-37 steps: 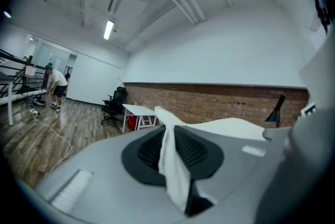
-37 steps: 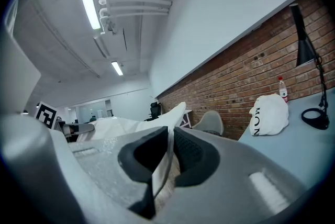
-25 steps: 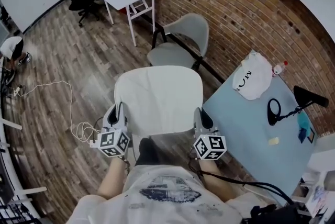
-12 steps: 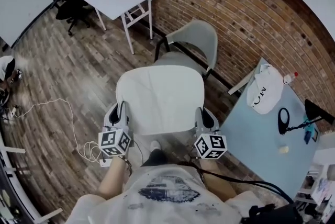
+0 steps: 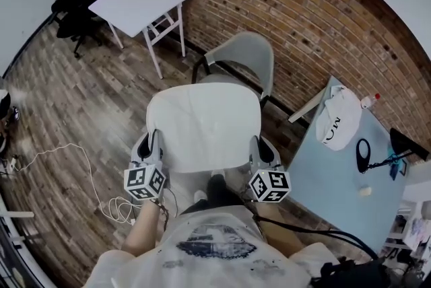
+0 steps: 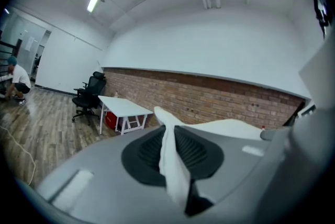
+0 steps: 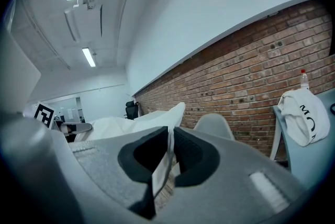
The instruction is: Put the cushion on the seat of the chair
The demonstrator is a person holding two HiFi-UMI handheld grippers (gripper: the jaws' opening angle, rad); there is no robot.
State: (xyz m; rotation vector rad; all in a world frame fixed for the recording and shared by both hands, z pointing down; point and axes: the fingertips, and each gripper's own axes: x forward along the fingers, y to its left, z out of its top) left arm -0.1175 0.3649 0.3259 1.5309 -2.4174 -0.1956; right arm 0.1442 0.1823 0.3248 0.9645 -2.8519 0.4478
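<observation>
A square white cushion (image 5: pixel 204 126) hangs flat in front of me, held by both grippers. My left gripper (image 5: pixel 149 149) is shut on its left edge, where the white fabric (image 6: pixel 170 160) is pinched between the dark pads. On its right edge my right gripper (image 5: pixel 259 153) is shut too, with the cushion's edge (image 7: pixel 163 163) squeezed in its jaws. The grey shell chair (image 5: pixel 240 58) stands just beyond the cushion against the brick wall; its seat is mostly hidden behind the cushion. That chair's back (image 7: pixel 213 124) shows in the right gripper view.
A pale blue table (image 5: pixel 347 179) at the right carries a white cap (image 5: pixel 339 118), a bottle and small items. A white folding table (image 5: pixel 138 5) and a black office chair (image 5: pixel 71 1) stand at the far left. A cable (image 5: pixel 81 172) lies on the wood floor.
I have walked toward the brick wall with the cushion. The grey chair has come closer, right behind the cushion's far edge. Both grips are unchanged.
</observation>
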